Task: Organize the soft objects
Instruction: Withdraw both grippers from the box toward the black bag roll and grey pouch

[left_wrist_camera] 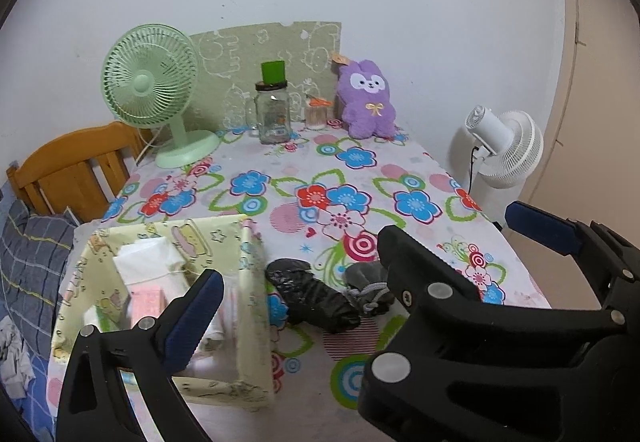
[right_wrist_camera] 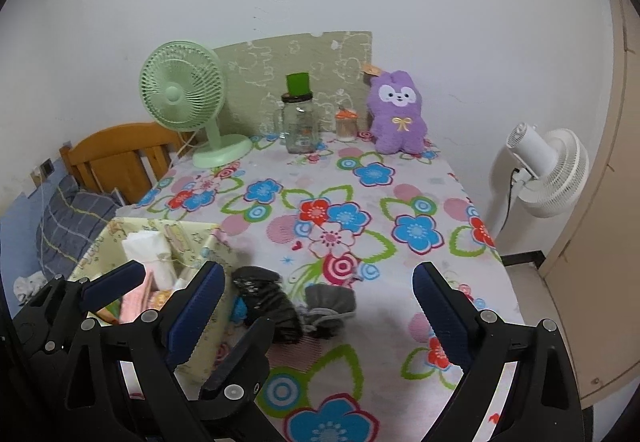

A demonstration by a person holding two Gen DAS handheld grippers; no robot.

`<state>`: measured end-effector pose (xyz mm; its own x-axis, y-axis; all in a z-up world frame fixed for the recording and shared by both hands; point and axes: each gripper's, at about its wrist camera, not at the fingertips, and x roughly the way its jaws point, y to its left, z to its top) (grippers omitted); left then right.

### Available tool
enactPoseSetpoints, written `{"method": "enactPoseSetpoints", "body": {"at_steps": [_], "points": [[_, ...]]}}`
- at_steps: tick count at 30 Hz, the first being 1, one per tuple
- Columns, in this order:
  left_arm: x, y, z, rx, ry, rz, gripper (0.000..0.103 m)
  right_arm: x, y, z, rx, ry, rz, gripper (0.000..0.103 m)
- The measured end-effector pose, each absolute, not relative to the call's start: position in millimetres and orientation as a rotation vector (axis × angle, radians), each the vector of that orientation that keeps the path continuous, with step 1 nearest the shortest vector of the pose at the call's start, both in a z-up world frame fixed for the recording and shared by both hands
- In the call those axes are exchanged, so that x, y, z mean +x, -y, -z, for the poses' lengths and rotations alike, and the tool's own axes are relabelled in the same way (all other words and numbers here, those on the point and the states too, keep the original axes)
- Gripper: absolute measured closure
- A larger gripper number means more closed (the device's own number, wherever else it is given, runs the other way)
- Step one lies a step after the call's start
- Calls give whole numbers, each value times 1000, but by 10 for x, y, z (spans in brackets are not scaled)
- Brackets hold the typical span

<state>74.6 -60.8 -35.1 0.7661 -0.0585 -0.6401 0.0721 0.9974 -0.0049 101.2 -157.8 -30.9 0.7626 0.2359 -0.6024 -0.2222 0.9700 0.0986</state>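
Both grippers hang above the near end of a table under a flowered tablecloth (left_wrist_camera: 352, 178), jaws spread wide and gripping nothing. In the left wrist view the left gripper (left_wrist_camera: 360, 242) frames the pale yellow fabric storage box (left_wrist_camera: 252, 306) at the table's left edge. Just right of the box lie a black fabric bundle (left_wrist_camera: 312, 298) and a grey drawstring pouch (left_wrist_camera: 366, 288), touching each other. This view looks down into the box at folded white cloth (left_wrist_camera: 146, 258) and a pink item. The right wrist view shows the right gripper (right_wrist_camera: 320, 290) with those two soft pieces (right_wrist_camera: 268, 302) between its fingers, and the left gripper (right_wrist_camera: 116, 282) over the box (right_wrist_camera: 208, 254).

At the far wall stand a green desk fan (right_wrist_camera: 182, 98), a glass jar (right_wrist_camera: 300, 130) and a purple plush bunny (right_wrist_camera: 396, 118). The middle of the cloth lies open. Beyond the right edge stands a white floor fan (right_wrist_camera: 548, 170); beyond the left, a wooden headboard (left_wrist_camera: 68, 166).
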Motion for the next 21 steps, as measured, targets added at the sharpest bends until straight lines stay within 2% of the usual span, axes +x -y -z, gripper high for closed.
{"method": "enactPoseSetpoints", "body": {"at_steps": [21], "points": [[999,910,677,40,-769,107,2,1243,1871,664,25,-718,-218,6]]}}
